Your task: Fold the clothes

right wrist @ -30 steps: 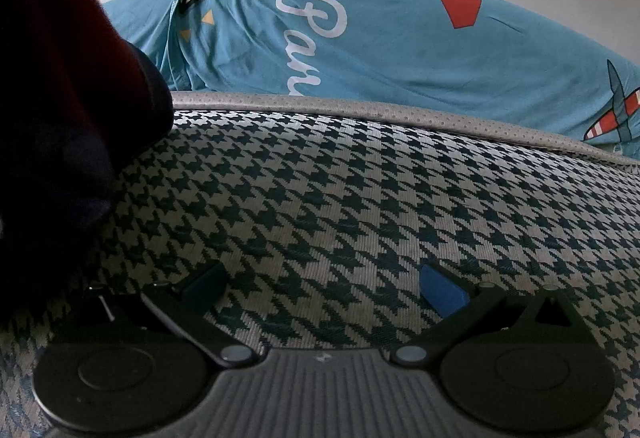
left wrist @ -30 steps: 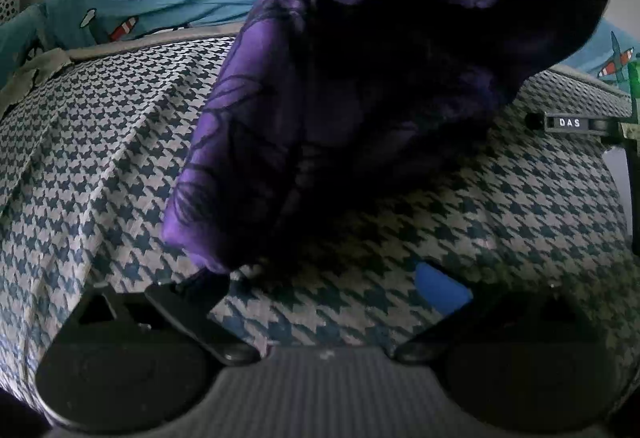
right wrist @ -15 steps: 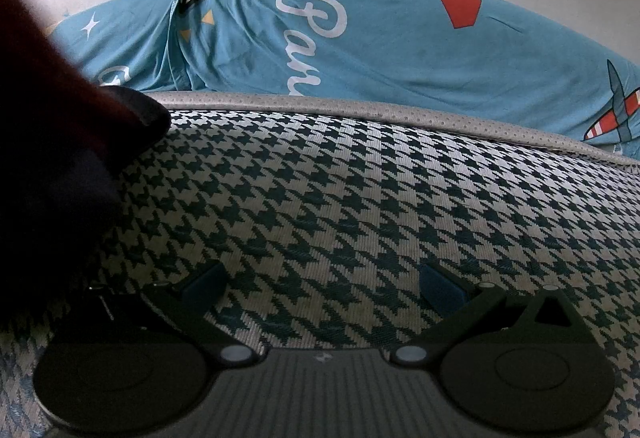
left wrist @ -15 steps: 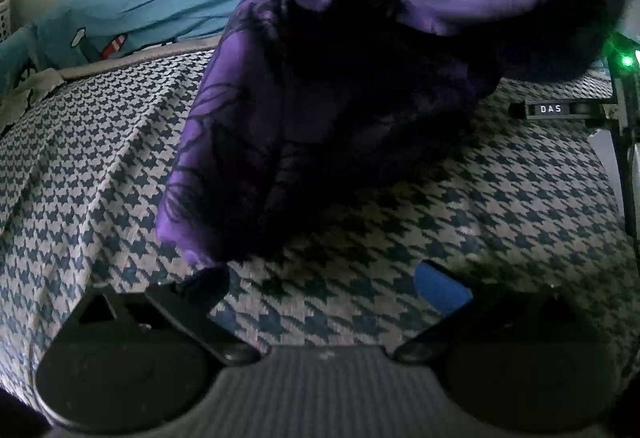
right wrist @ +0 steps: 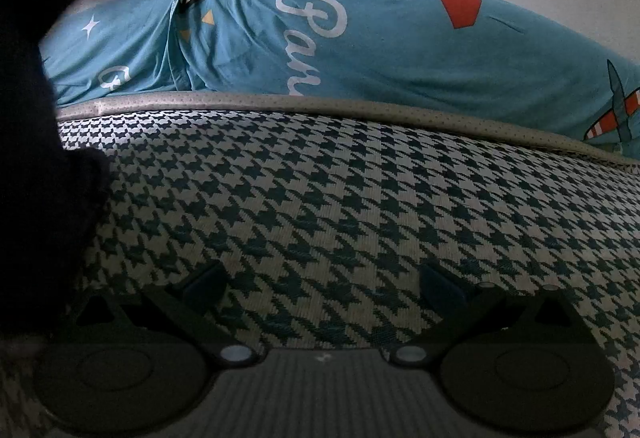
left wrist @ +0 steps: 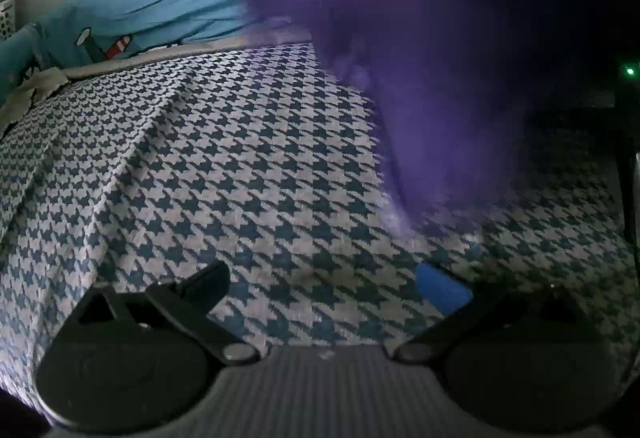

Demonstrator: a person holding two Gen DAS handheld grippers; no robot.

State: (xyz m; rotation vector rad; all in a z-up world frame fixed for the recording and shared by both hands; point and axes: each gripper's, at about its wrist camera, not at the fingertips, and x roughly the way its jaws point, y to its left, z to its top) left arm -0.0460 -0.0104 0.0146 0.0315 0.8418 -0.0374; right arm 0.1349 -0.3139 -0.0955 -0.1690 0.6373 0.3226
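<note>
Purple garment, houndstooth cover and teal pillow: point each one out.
purple garment (left wrist: 440, 38), left wrist view, on the blurred hanging fabric at upper right.
houndstooth cover (right wrist: 360, 218), right wrist view, on bare patterned cloth ahead of the tongs.
teal pillow (right wrist: 400, 46), right wrist view, on its plain front beside the white lettering.

Purple garment (left wrist: 440, 38) motion-blurred, cut off above, dark shape (right wrist: 36, 158) unidentifiable
</note>
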